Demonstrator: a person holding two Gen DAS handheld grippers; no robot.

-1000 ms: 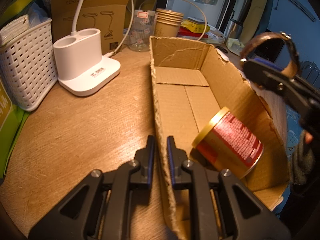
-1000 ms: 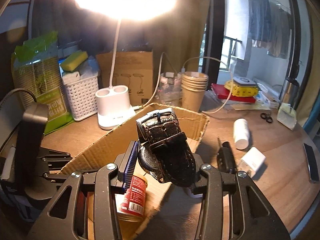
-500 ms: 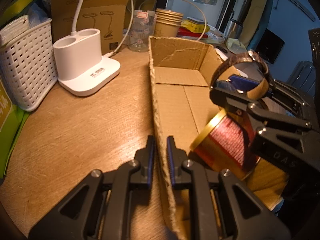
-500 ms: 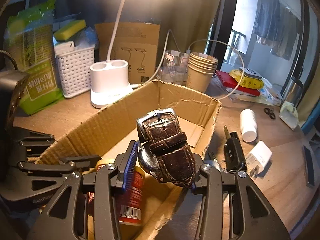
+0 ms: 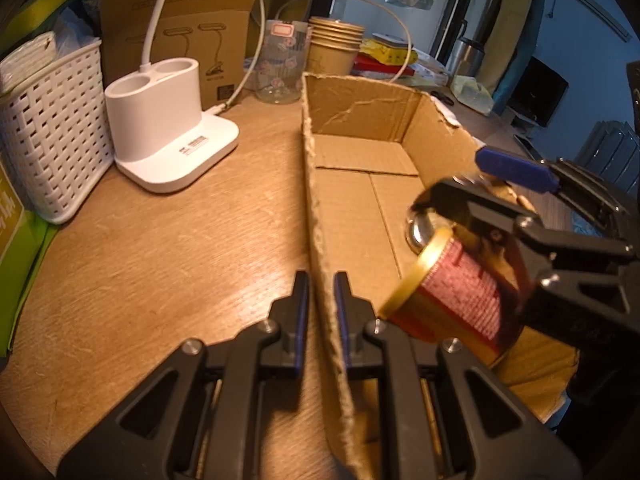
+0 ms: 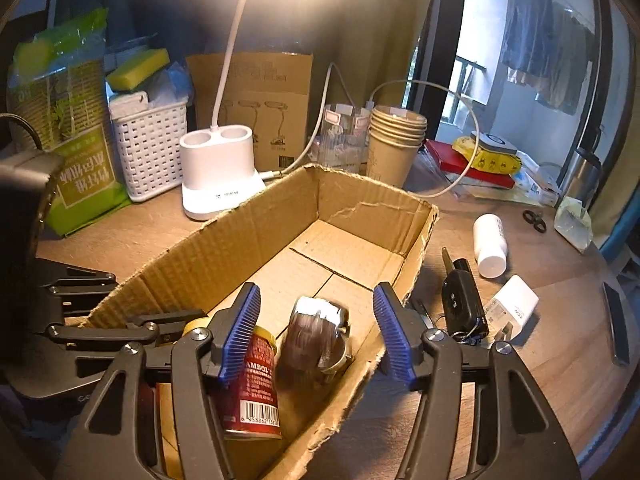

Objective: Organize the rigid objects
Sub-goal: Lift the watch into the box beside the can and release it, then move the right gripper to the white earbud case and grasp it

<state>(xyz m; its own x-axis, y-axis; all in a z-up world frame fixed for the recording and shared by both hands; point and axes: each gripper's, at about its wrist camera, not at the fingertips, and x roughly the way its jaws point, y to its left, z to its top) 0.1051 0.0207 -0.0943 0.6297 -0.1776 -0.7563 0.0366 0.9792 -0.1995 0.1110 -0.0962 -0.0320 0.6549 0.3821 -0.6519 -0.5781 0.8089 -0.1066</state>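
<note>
An open cardboard box (image 6: 240,240) stands on the wooden table; it also shows in the left wrist view (image 5: 360,160). A red can with a gold rim (image 5: 452,292) lies inside, also seen in the right wrist view (image 6: 252,392). My right gripper (image 6: 316,332) is open above the box. A brown leather watch (image 6: 316,336), motion-blurred, is free between the fingers, next to the can. My left gripper (image 5: 320,300) is shut on the box's side wall (image 5: 320,240). The right gripper appears in the left wrist view (image 5: 516,196) over the can.
A white lamp base (image 6: 216,168), white basket (image 6: 152,148), paper cups (image 6: 396,140) and a jar (image 6: 340,136) stand behind the box. A car key (image 6: 460,296), white bottle (image 6: 490,244), charger (image 6: 512,308) and scissors (image 6: 534,220) lie to the right.
My right gripper moved down over the box and opened, letting go of the watch, which drops in beside the can. The left gripper has stayed shut on the box wall.
</note>
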